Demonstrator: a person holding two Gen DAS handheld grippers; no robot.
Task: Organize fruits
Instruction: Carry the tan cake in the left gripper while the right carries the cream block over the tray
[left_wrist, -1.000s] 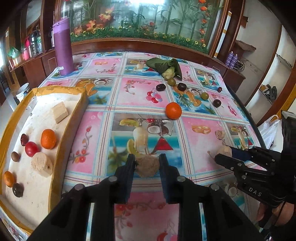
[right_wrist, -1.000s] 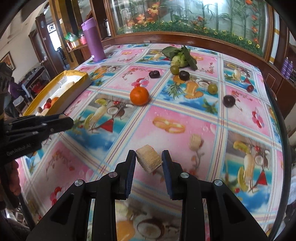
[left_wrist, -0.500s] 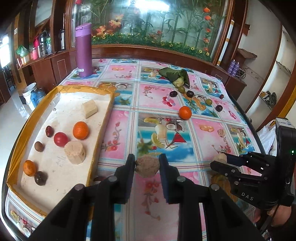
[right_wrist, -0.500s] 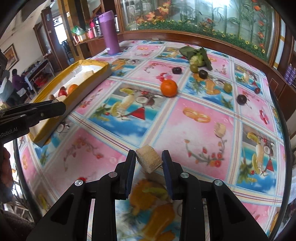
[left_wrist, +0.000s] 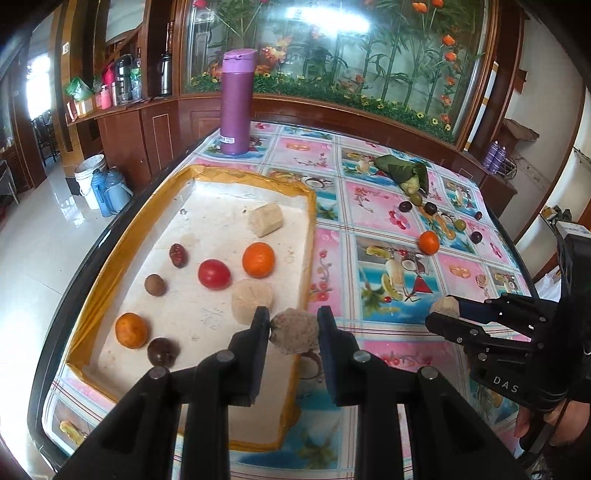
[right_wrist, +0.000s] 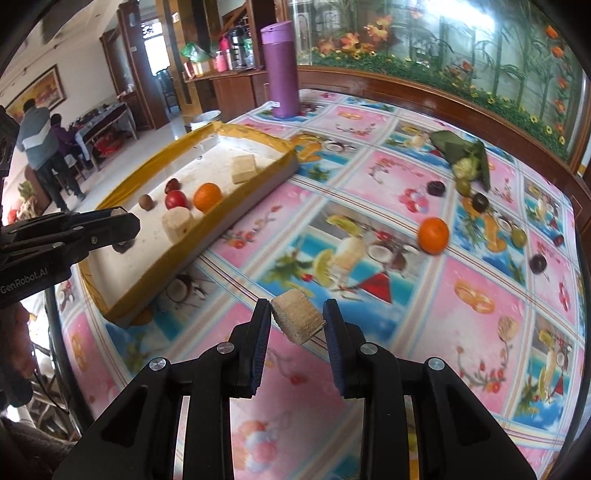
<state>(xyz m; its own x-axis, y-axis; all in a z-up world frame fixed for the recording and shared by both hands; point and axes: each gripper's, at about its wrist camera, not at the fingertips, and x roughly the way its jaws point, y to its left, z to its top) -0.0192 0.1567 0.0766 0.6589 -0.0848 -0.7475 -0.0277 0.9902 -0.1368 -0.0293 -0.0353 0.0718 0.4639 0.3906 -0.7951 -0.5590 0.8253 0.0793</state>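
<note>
My left gripper (left_wrist: 293, 330) is shut on a round brownish lump (left_wrist: 294, 331) and holds it above the right edge of the yellow-rimmed tray (left_wrist: 312, 221). The tray holds two oranges (left_wrist: 258, 259), a red tomato (left_wrist: 214, 273), dark fruits and two beige blocks (left_wrist: 266, 219). My right gripper (right_wrist: 297, 321) is shut on a beige ridged block (right_wrist: 298, 319), held above the tablecloth to the right of the tray (right_wrist: 236, 218). It also shows in the left wrist view (left_wrist: 445, 314). An orange (right_wrist: 433, 235) and several dark and green fruits (right_wrist: 481, 201) lie on the table.
A purple bottle (left_wrist: 237, 101) stands at the table's far left corner. A leafy green bundle (left_wrist: 402, 173) lies at the far side. The table's dark rim (left_wrist: 55, 306) runs close beside the tray's left side. People stand in the room at far left (right_wrist: 40, 147).
Both grippers have moved left toward the tray, each holding its piece. My left gripper now hangs over the tray's right edge; the tray looms nearer in both views.
</note>
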